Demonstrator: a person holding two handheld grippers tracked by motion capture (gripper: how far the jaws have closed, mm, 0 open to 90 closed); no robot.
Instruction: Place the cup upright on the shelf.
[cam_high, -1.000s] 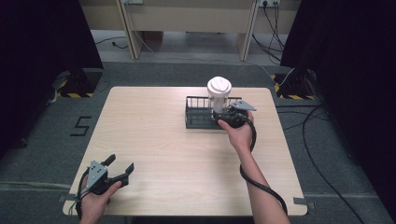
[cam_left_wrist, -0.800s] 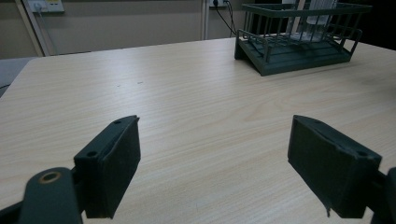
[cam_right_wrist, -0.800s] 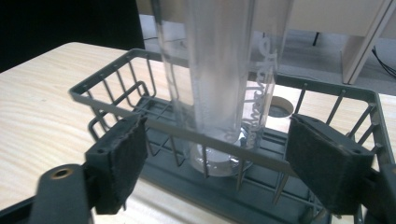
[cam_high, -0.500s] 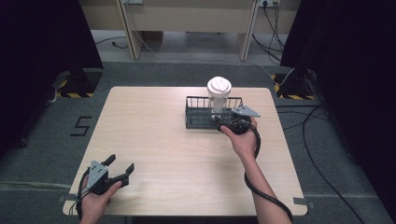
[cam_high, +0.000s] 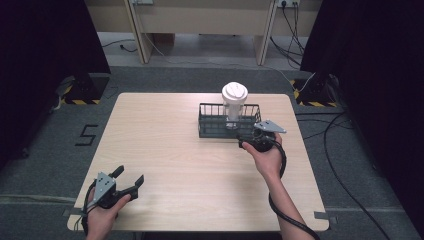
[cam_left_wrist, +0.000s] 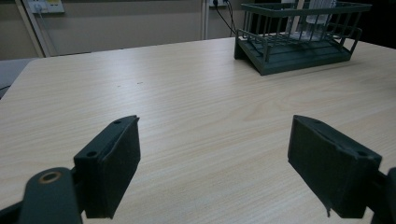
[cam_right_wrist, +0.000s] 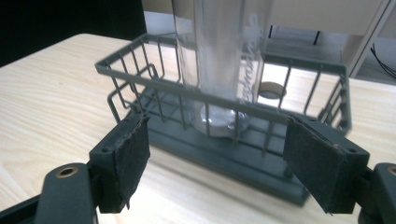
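The right claw (cam_high: 246, 140) was held just in front of the rack (cam_high: 215, 131), its jaws spread wide with nothing between them. In the right gripper view, the rack's (cam_right_wrist: 224, 93) near wall lay straight ahead of that claw (cam_right_wrist: 217, 161), and the cup (cam_right_wrist: 224, 56) stood upright inside the rack just beyond that wall, roughly centred between the pads (cam_right_wrist: 133, 161). From above, the cup (cam_high: 234, 102) was seen with a white lid, rising well above the wire wall. Its clear side was plainly visible over the rim.

The step in hand was judged to be the approach for a grasp on the cup. For it to be done well, the claw would best be raised until the pads cleared the top wire, then carried forward so that the cup sat squarely between them, above the rim and below the lid. A level claw would be wanted, so that the cup is not tipped against the bars. The grip should be closed gently, since a clear plastic wall may flex or slip. The lift should be straight up until the base clears the rack.

The left claw (cam_high: 125, 184) was rested low at the near corner of the desk (cam_high: 160, 150), jaws likewise apart and empty, with the rack (cam_left_wrist: 299, 37) far ahead of it.
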